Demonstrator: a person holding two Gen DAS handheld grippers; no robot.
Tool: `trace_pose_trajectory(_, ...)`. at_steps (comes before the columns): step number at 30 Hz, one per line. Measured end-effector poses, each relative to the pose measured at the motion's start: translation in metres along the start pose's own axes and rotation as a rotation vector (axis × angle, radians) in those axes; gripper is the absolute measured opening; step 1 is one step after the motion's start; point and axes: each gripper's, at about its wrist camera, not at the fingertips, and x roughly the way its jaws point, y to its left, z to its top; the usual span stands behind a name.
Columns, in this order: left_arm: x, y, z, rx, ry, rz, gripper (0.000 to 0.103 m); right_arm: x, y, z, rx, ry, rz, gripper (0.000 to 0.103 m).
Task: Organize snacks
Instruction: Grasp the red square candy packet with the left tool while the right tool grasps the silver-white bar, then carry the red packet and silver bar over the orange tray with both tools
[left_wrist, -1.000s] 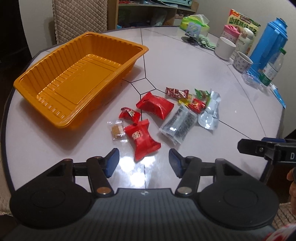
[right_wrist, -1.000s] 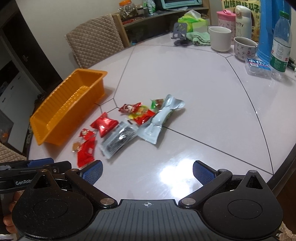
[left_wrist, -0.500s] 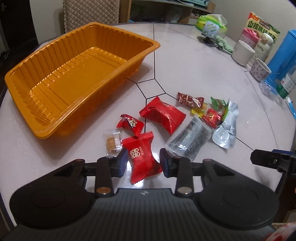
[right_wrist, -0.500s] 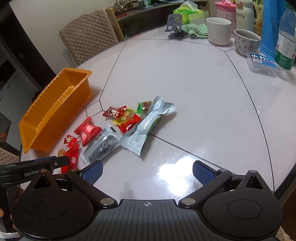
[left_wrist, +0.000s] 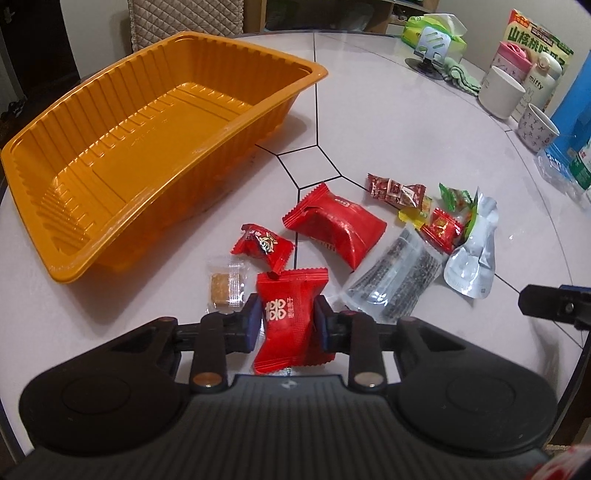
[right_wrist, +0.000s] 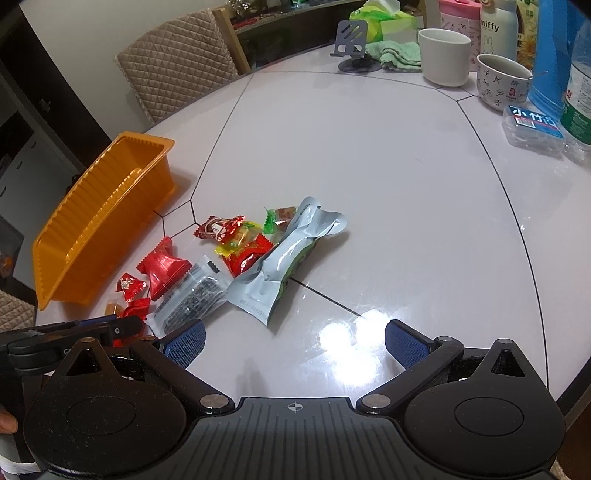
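So the left gripper (left_wrist: 286, 317) is clamped across the middle of the red candy packet (left_wrist: 290, 315), near edge of the table, right of the orange tray (left_wrist: 155, 147). Looks light, crinkly, probably slippery. Right gripper (right_wrist: 293, 343) gapes wide, holding nothing.

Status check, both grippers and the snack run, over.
Left gripper shut on red candy packet. Right gripper open, nothing between its fingers. Orange tray holds no snacks; the rest lie loose on table. Path to tray unobstructed.

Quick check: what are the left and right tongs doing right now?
Left tongs: closed on the red candy packet.
Right tongs: open, holding nothing.
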Motion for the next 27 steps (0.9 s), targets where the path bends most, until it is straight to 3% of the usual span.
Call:
trace_pose_trajectory(10,-0.002,-0.004,-0.004,0.036,0.004,-0.026,0.023,0.007,0.002,0.003,-0.017,0.010,0.010,0.103)
trace_pose_trajectory(20,0.002,-0.002,-0.005,0.018,0.024,-0.025,0.027,0.013,0.002,0.006,-0.016,-0.005,0.026,0.103)
trace_pose_trajectory(27,-0.007,-0.003,-0.002,0.022,-0.007,-0.025,0.023,0.026,-0.004,0.015,0.016,-0.018,0.066,0.076)
